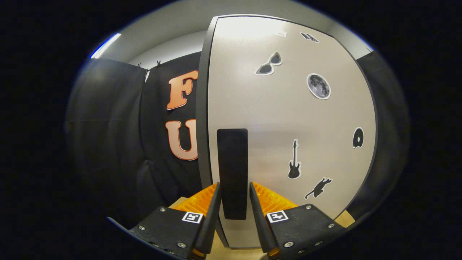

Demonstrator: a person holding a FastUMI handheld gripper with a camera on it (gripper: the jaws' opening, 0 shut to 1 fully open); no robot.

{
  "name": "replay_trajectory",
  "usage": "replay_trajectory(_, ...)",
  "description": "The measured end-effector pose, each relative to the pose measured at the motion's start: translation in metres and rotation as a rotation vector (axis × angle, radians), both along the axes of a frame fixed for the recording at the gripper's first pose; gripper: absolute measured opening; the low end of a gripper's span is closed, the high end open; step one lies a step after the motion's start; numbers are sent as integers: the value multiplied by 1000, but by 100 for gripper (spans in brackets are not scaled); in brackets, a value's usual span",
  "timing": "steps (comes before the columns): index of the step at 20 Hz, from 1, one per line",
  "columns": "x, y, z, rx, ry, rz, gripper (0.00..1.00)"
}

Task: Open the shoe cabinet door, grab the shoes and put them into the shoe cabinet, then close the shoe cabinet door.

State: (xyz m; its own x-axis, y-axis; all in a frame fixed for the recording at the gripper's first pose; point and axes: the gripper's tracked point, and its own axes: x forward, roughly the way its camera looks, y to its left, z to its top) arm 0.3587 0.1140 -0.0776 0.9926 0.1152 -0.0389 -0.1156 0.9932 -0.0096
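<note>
**Handle stands upright between the fingers**

The claw (234, 196) faces the cabinet door (288, 119) head-on, and the dark handle (232, 173) sits straight ahead, in the gap between the two fingers. Its long axis runs up and down, parallel to the door's near edge (203, 108), which lies just to the handle's left. The fingers flank the lower part of the handle, one on each side, so the claw's closing line crosses the handle's short width, which is what a grasp needs.

The fingers are apart. A thin strip of door shows between each finger and the handle, so they seem not to press on it yet, though the fisheye makes contact hard to judge.

The door looks shut or close to it, its face carrying stickers: sunglasses (269, 65), a moon (318, 86), a guitar (294, 160), a cat (318, 187). I judge the opening step to be at hand: squeeze across the handle, then pull toward the camera so the door swings on its far, right side.
</note>
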Motion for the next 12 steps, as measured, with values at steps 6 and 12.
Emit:
replay_trajectory(6, 3, 2, 0, -2, -7, -30, 35)
replay_trajectory(12, 1, 1, -1, -8, 1, -92, 27)
